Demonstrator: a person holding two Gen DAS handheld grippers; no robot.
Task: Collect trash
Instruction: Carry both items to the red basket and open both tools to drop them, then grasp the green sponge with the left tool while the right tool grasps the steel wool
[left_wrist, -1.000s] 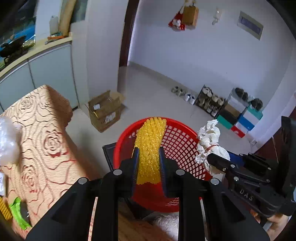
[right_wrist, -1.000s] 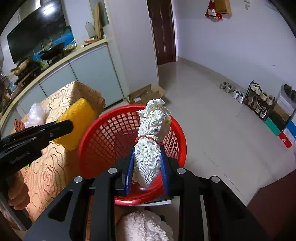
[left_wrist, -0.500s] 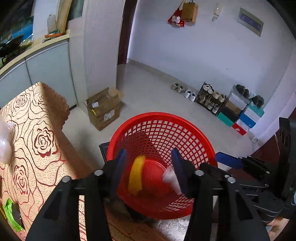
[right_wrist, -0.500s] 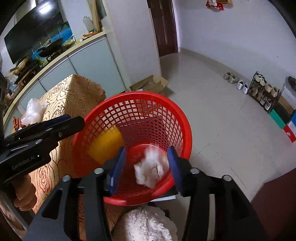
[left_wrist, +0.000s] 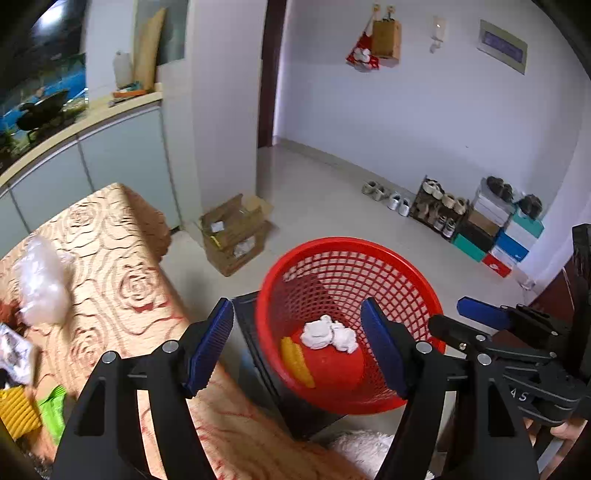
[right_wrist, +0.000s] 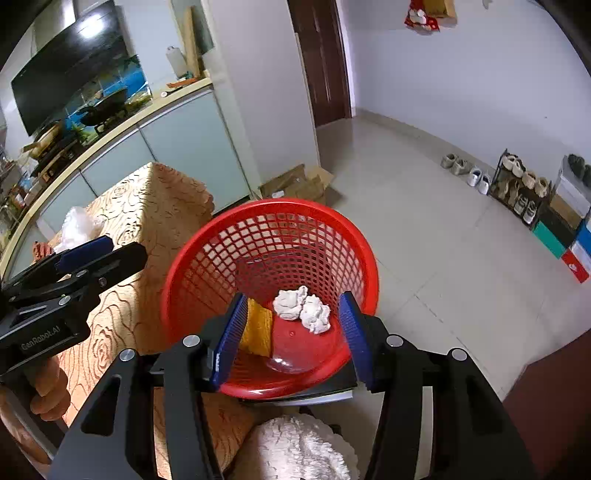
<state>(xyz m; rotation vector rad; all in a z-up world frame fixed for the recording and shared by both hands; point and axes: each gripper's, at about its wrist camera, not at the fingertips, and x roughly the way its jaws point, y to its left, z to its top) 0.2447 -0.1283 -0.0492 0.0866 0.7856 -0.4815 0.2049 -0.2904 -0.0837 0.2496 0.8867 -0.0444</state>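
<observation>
Where fingers (right_wrist: 232, 332) intrude, yellow foam (right_wrist: 258, 328) hides.

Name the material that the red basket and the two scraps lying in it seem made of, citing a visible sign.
Red basket: likely glossy moulded plastic, with lattice walls. White scrap: perhaps foam netting, crumpled and matte. Yellow scrap: similar ribbed foam mesh, probably.

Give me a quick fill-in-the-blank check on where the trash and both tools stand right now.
1. The yellow mesh piece lies inside the ____ basket.
2. The white wad lies ____ the yellow piece on the basket floor.
3. The left tool and right tool both have jaws ____.

Missing words: red; beside; open
</observation>
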